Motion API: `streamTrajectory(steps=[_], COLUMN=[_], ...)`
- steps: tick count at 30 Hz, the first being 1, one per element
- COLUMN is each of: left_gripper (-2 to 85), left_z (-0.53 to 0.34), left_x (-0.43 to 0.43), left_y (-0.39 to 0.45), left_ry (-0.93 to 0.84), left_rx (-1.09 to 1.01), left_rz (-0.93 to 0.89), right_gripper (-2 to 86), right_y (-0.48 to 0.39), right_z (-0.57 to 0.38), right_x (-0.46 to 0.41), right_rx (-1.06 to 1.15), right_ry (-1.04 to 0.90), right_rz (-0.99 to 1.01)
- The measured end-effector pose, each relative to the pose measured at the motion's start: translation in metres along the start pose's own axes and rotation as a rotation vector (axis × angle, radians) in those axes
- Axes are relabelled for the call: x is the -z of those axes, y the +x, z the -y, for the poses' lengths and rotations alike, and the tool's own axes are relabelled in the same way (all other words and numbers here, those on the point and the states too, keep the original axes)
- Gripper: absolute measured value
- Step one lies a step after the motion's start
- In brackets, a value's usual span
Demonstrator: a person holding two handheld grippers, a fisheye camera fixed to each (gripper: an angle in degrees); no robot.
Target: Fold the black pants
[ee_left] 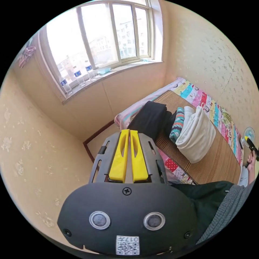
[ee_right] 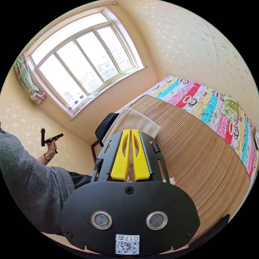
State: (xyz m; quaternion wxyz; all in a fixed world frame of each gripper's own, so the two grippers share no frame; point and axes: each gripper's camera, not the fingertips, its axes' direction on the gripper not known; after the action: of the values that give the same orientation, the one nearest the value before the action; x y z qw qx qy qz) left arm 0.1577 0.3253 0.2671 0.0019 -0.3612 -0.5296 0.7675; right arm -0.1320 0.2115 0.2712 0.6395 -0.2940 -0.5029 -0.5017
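Note:
The black pants (ee_left: pixel 149 120) lie folded on the straw mat at the bed's window end; in the right gripper view the black pants (ee_right: pixel 105 126) peek out behind a pale folded cloth (ee_right: pixel 132 121). My left gripper (ee_left: pixel 129 131) hangs in the air short of the bed, its yellow jaws shut with nothing between them. My right gripper (ee_right: pixel 130 131) is also raised above the mat, shut and empty. Each shows small in the other's view, held in a hand: the right gripper (ee_left: pixel 249 143), the left gripper (ee_right: pixel 54 137).
Beside the pants lie a teal patterned garment (ee_left: pixel 176 125) and a thick white folded cloth (ee_left: pixel 197 133). The straw mat (ee_right: pixel 197 159) covers a colourful cartoon sheet (ee_right: pixel 210 102). Bottles (ee_left: pixel 78 77) stand on the window sill. A grey sleeve (ee_right: pixel 29 175) is close by.

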Motion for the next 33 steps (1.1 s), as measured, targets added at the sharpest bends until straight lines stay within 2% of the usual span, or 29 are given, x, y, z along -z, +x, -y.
streamTrajectory(steps=[2,4,8,12,19,25,30,33], left_gripper=[-0.9,-0.6,-0.2,-0.5,-0.8,-0.9,-0.9,-0.9], left_z=[-0.013,-0.026,-0.040,-0.040,-0.010,0.006,0.031,0.057], left_x=[0.005,0.005,0.020,0.050,0.137,0.178,0.172,0.161], left_y=[-0.011,-0.012,-0.016,-0.040,-0.075,-0.104,-0.145,-0.188], left_ry=[0.015,-0.022,-0.027,0.041,0.175,0.247,0.192,0.194], left_rx=[0.039,-0.018,-0.034,0.064,0.062,0.058,-0.026,-0.081], left_rz=[-0.093,-0.201,-0.224,-0.329,-0.327,-0.354,-0.322,-0.328], right_gripper=[0.2,0.1,0.1,0.1,0.2,0.8,2.3,3.3], right_y=[0.001,-0.001,-0.008,-0.010,0.001,-0.003,-0.059,-0.093], right_z=[0.003,0.007,0.016,0.016,0.010,0.053,0.107,0.137], right_x=[-0.003,-0.001,-0.007,-0.018,-0.038,-0.105,-0.196,-0.283], right_rx=[-0.022,-0.029,-0.033,-0.001,0.086,0.044,0.019,0.037], right_ry=[0.010,0.057,0.075,0.057,0.192,0.056,-0.094,-0.216], right_rz=[0.047,0.100,0.088,0.107,0.334,0.527,0.461,0.361])
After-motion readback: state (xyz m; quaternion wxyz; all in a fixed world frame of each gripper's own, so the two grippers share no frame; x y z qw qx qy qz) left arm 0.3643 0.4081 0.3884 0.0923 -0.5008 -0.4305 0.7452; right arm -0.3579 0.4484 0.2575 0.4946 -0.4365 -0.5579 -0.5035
